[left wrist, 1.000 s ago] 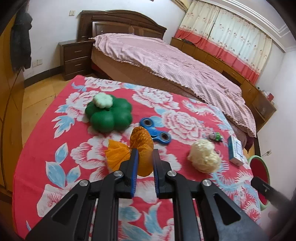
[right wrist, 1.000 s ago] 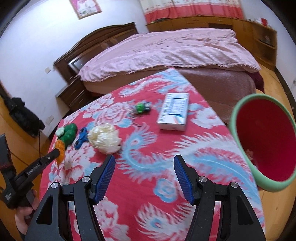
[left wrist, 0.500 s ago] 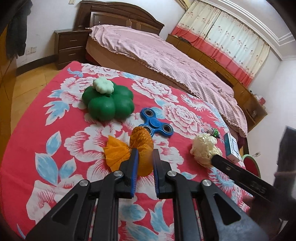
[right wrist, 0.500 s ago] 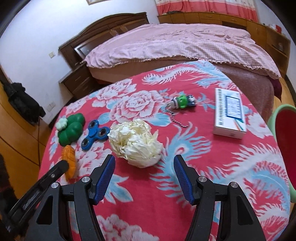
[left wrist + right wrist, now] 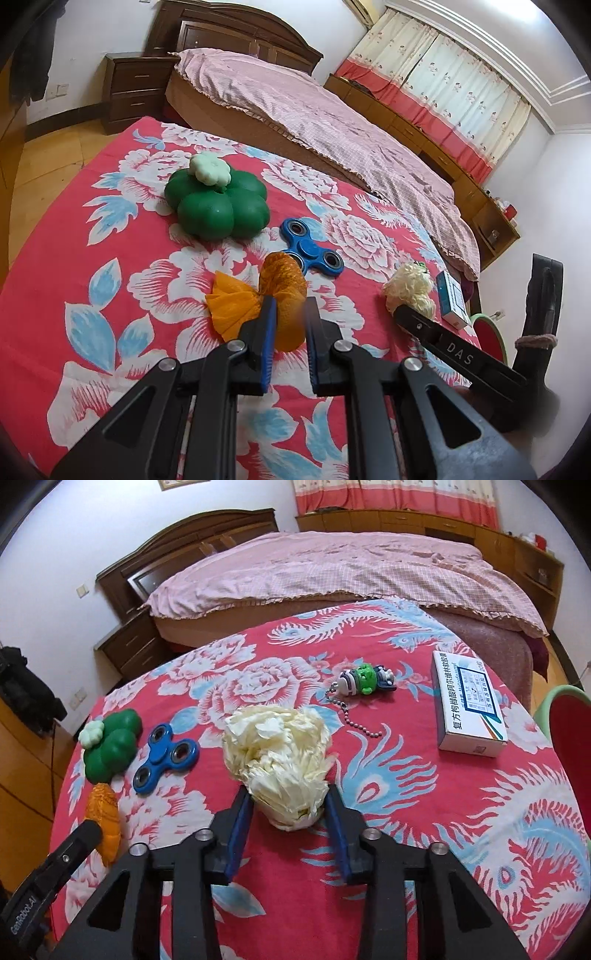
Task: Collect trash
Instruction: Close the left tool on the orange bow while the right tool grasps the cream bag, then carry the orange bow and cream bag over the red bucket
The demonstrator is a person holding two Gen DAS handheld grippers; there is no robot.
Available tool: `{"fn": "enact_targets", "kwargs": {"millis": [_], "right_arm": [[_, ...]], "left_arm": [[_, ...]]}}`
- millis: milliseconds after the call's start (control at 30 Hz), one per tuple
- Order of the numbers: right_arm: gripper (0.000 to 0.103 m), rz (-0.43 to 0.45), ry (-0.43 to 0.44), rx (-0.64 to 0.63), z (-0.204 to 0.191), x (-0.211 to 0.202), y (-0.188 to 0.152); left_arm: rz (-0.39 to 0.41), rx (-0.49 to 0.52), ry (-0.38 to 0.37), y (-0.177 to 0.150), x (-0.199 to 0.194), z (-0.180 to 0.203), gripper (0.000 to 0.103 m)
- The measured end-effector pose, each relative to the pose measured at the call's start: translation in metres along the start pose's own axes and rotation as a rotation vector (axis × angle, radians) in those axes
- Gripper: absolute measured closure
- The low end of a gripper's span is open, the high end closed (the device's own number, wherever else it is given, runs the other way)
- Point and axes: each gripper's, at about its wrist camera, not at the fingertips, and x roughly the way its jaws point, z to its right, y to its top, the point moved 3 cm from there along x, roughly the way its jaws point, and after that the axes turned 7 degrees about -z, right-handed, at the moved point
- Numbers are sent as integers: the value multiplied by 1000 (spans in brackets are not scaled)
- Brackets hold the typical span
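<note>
Clamping the orange wrapper (image 5: 282, 295), the left gripper (image 5: 288, 334) has its jaws nearly closed on it near the tablecloth's (image 5: 110, 295) left edge. R gripper (image 5: 288, 812) sits half-open w/ pads touching both sides of the crumpled yellow paper (image 5: 277, 753) mid-table; red bin (image 5: 572, 746) at right edge.

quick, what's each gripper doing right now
Left gripper: shut on the orange wad.
Right gripper: fingers on either side of the paper ball; cannot tell if it has gripped yet.
</note>
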Motion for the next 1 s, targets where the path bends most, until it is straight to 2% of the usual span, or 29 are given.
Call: {"fn": "enact_targets", "kwargs": {"millis": [233, 533, 1000], "right_arm": [[71, 8, 21, 5, 5, -14, -7], [71, 56, 64, 14, 23, -63, -21], [71, 161, 102, 104, 81, -135, -44]], "left_arm": [[1, 5, -4, -1, 0, 3, 89], [36, 10, 35, -1, -13, 10, 89], [64, 102, 0, -9, -44, 71, 89]]}}
